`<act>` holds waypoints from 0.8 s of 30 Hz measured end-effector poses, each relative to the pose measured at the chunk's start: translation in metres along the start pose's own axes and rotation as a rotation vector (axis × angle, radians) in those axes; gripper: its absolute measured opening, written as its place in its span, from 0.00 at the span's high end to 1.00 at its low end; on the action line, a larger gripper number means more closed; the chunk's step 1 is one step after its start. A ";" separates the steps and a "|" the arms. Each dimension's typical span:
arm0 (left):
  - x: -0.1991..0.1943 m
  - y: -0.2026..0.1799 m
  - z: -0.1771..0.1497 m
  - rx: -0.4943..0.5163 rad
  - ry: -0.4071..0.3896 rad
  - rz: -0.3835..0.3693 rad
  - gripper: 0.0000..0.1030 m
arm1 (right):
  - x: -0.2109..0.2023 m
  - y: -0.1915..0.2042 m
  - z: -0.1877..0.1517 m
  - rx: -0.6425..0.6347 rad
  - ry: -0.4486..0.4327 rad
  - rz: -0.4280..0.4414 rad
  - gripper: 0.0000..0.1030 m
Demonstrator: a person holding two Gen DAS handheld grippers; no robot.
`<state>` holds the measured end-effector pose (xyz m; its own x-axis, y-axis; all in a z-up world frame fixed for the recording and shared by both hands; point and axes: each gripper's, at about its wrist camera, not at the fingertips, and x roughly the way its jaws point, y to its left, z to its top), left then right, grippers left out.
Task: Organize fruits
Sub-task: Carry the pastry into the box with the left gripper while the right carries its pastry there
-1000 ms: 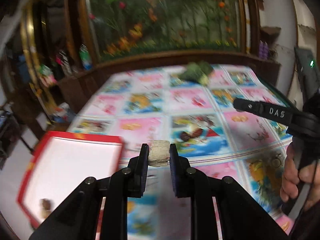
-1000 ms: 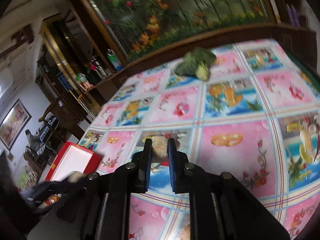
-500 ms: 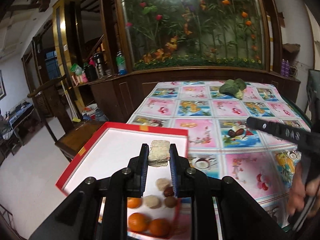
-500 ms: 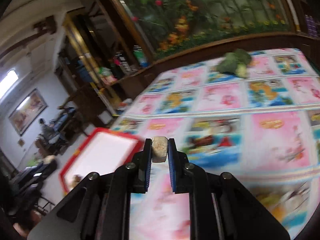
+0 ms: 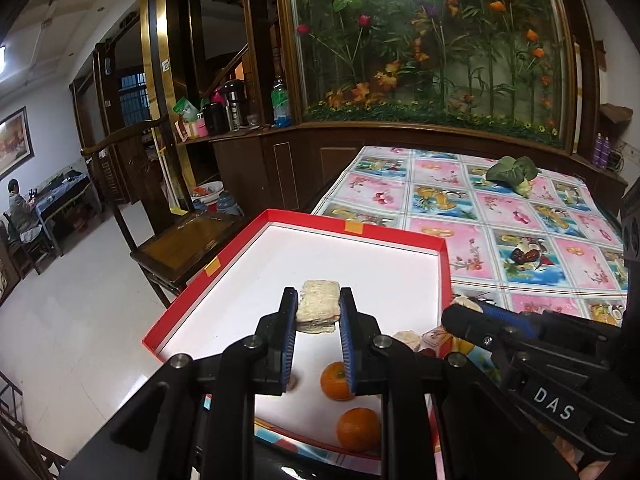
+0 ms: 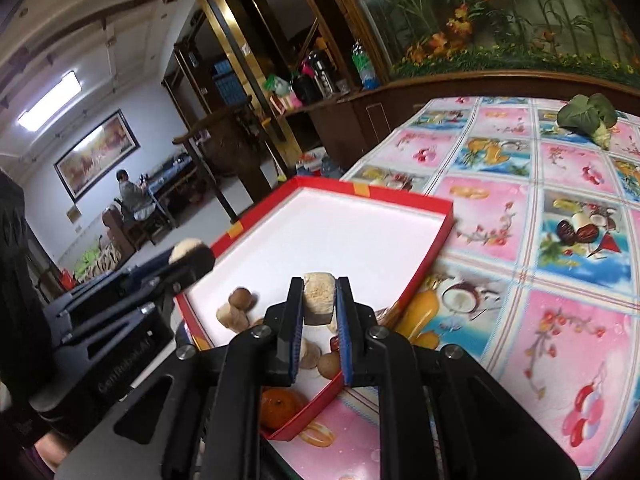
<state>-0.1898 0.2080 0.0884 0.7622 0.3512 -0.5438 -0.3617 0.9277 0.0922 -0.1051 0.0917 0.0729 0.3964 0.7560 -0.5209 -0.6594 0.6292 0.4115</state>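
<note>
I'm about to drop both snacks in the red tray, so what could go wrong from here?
1. The left claw and right claw sit close; they could bump over the red tray.
2. The pale block may land on the oranges.
3. The tray's corner seems to overhang the table; weight there might tip it.

A: The red box (image 5: 443,264) looks like cardboard, matt white inside. And the cloth on the desk (image 5: 520,240)?

B: Glossy printed plastic sheet. The pale block (image 5: 318,312) looks rough and crumbly, the oranges (image 5: 357,429) dimpled and slightly shiny.

A: The fingers (image 5: 289,320)?

B: Matt black plastic with ribbed blue pads, beside a polished wooden chair (image 5: 184,242)
</note>
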 end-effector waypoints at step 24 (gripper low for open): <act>0.024 0.011 -0.004 -0.011 0.040 0.006 0.82 | 0.036 0.003 -0.001 -0.002 0.085 -0.013 0.83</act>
<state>-0.1777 0.2262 0.0731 0.7381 0.3510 -0.5761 -0.3719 0.9242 0.0866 -0.0937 0.1203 0.0548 0.3496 0.7295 -0.5879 -0.6557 0.6387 0.4026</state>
